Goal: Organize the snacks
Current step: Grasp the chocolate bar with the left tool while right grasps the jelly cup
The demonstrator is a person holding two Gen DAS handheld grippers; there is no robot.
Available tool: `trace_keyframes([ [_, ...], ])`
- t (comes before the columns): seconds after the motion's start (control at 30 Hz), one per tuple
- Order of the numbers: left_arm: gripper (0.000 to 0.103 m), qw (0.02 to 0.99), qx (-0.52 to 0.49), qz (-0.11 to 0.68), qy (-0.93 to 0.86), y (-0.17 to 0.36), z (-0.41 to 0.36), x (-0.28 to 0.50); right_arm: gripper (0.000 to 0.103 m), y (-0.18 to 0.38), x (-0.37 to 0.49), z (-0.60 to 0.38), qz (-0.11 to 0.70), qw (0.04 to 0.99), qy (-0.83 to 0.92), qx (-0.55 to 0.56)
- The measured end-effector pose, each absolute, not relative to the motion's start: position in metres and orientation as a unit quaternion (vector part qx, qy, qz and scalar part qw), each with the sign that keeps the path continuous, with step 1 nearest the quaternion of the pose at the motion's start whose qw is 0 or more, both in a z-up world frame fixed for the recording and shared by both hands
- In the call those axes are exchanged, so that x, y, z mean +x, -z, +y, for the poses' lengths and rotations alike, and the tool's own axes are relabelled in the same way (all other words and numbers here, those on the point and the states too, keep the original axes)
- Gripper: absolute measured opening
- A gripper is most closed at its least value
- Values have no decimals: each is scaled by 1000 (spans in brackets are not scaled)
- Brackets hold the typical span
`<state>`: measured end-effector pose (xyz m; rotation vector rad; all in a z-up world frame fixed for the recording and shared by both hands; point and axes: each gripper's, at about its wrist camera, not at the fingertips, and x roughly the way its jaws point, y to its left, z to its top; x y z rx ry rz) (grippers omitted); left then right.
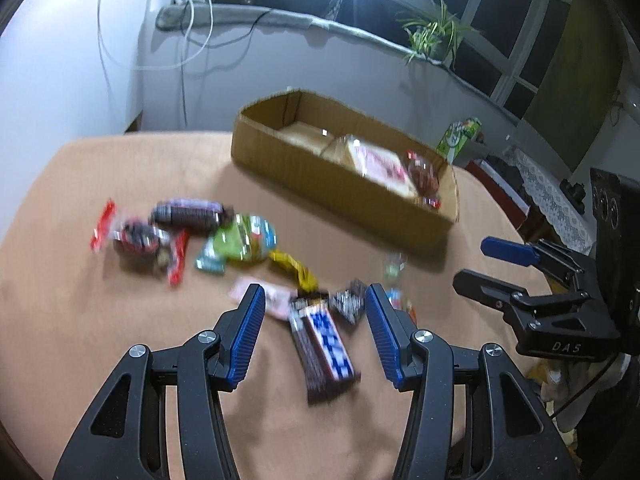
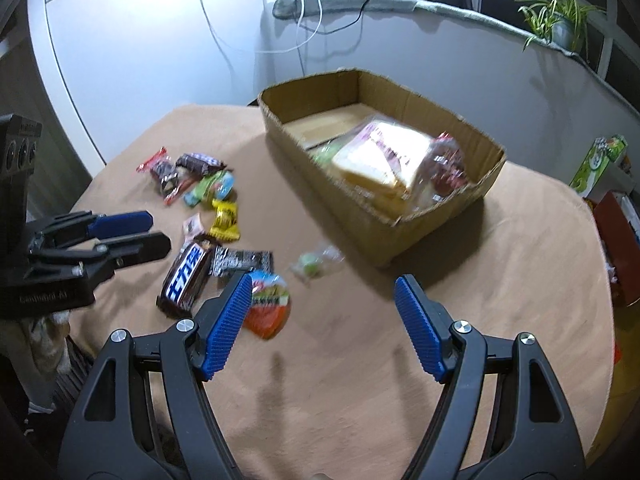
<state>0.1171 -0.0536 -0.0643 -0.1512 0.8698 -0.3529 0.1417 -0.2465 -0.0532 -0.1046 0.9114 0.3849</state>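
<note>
Loose wrapped snacks [image 1: 192, 236] scatter beside the half-filled cardboard box [image 2: 400, 224], left gripper [image 1: 316, 300] and right gripper [image 2: 324, 292] both tilted down, gaping, empty.

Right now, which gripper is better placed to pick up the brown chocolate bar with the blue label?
Left. The left gripper is open with the chocolate bar lying between its fingers; the right gripper points at bare tablecloth.

Motion blur smears the box's contents [image 1: 384, 164], so the labels can't be read, and the right tongs' near pad [image 2: 226, 326] covers part of the orange packet [image 2: 270, 310].
</note>
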Motion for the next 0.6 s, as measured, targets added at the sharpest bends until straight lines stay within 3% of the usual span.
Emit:
trace_keyframes([
  [0.47, 51, 876, -60, 451, 161, 97, -66, 108, 76, 87, 145, -226, 479, 847, -224, -50],
  [0.6, 51, 874, -61, 455, 159, 101, -64, 109, 71, 93, 149, -219, 487, 840, -230, -61],
])
